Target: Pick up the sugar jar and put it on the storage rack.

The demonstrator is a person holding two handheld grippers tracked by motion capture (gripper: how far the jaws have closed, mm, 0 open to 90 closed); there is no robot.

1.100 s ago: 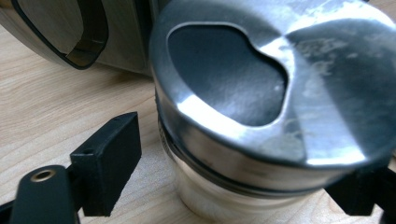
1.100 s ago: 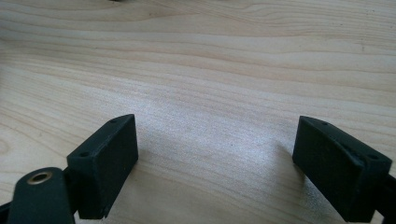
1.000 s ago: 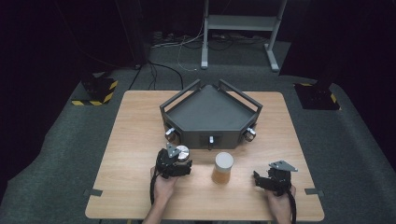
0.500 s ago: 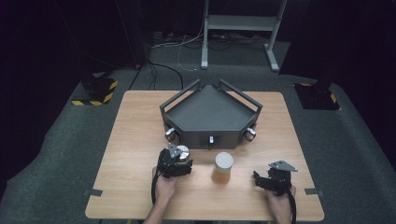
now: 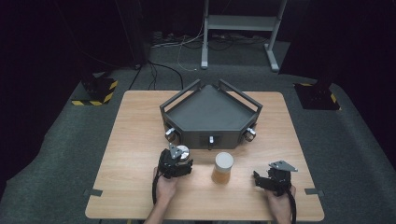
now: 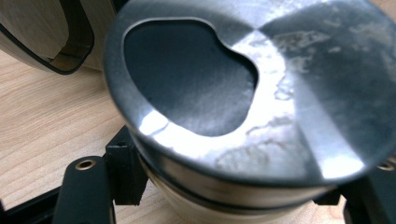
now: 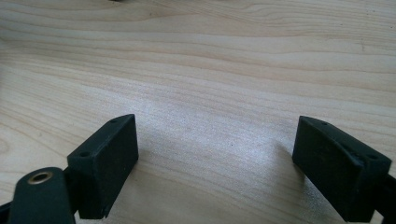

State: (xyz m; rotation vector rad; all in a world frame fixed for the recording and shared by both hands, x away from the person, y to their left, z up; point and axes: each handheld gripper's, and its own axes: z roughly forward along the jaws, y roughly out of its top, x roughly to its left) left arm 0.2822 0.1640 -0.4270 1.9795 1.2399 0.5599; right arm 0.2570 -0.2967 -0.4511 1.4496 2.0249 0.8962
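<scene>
Metal-lidded jar (image 5: 182, 151) sits lower left of centre in the high view, just before the grey tray (image 5: 211, 112). Your left gripper (image 5: 176, 163) has just been closing and now clamps it. Your right gripper (image 5: 271, 179), lower right, stands wide open over bare table (image 5: 135, 130).

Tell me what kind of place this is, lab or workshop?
Most likely a lab recording rig: a lone wooden table on grey carpet, black surroundings, hazard-striped stand bases on the floor, and a dark wedge-shaped tray fixture with knobs as the workpiece.
</scene>
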